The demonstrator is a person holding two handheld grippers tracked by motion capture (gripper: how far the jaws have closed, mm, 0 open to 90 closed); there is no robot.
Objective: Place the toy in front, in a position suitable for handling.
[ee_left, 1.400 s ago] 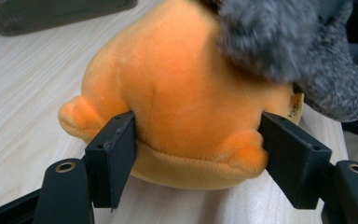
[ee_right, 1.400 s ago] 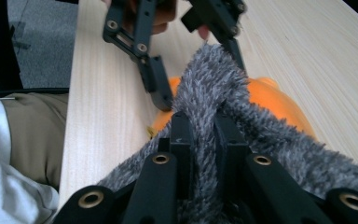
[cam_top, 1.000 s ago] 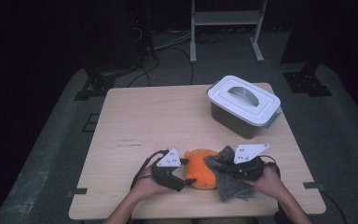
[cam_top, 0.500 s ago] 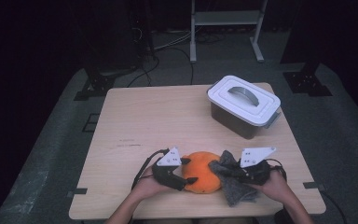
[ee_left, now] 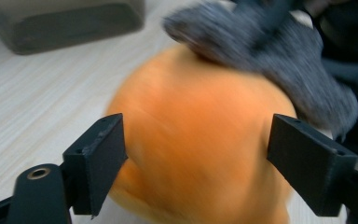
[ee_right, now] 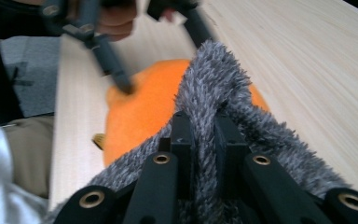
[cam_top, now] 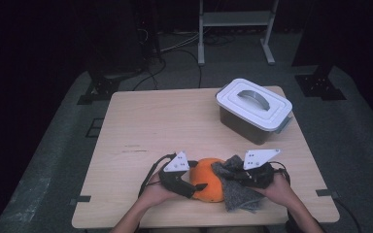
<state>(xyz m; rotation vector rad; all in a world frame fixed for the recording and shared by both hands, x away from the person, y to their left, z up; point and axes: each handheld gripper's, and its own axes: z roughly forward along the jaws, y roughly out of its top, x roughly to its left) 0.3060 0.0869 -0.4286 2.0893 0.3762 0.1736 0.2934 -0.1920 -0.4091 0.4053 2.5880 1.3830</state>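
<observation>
Left gripper jaws spread around orange ball at lower centre, right gripper clamped on grey fuzzy cloth draped against it

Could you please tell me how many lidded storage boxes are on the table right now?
1: the lidded box stands at the table's far right corner, lid on, apart from both tools.

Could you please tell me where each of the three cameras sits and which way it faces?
High view: above the person's side, facing forward and down on the table; forearms, both hands.
Left gripper view: rides the left tool, facing the orange ball between open jaws.
Right gripper view: rides the right tool, jaws pinching the grey cloth.
Shared: both tool views show ball and cloth.
</observation>
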